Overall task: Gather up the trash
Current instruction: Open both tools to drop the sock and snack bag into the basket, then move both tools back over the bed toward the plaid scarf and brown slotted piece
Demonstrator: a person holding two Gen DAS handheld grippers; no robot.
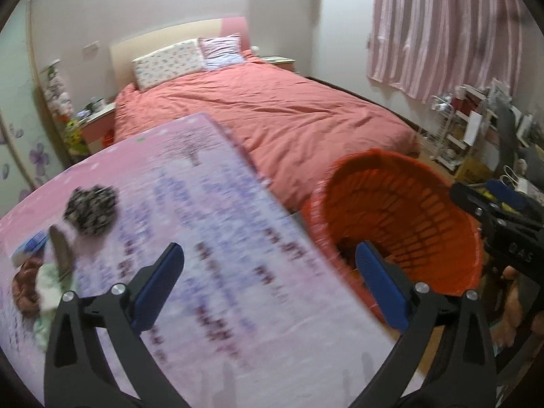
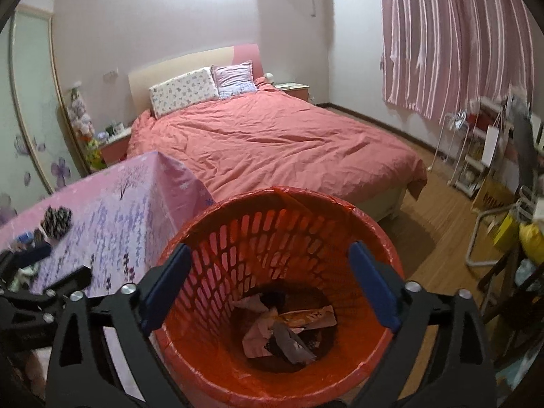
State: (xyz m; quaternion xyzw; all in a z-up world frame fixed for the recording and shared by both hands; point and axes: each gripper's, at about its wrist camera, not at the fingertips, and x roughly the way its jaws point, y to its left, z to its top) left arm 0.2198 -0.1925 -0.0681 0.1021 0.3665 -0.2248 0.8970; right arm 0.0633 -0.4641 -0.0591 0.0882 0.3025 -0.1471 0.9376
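A red mesh trash basket point(image 2: 238, 238) stands on the floor beside the table, and several crumpled papers and wrappers point(image 2: 289, 326) lie at its bottom. My right gripper point(image 2: 268, 282) hangs open and empty right above the basket mouth. My left gripper point(image 1: 268, 282) is open and empty above the right edge of the pink-clothed table point(image 1: 204, 238); the basket point(image 1: 408, 210) is just right of it. On the table's left lie a dark patterned wad point(image 1: 91, 210), a blue-white packet point(image 1: 29, 250), a brown item point(image 1: 25, 285) and pale green cloth point(image 1: 47, 292). The wad also shows in the right wrist view point(image 2: 57, 221).
A bed with a salmon cover point(image 2: 278, 149) stands behind the table and basket. Striped pink curtains point(image 2: 452, 40) hang at the right. Cluttered shelves and a white rack point(image 2: 476, 156) line the right wall above wood floor point(image 2: 435, 238). A nightstand point(image 1: 98, 125) sits left of the bed.
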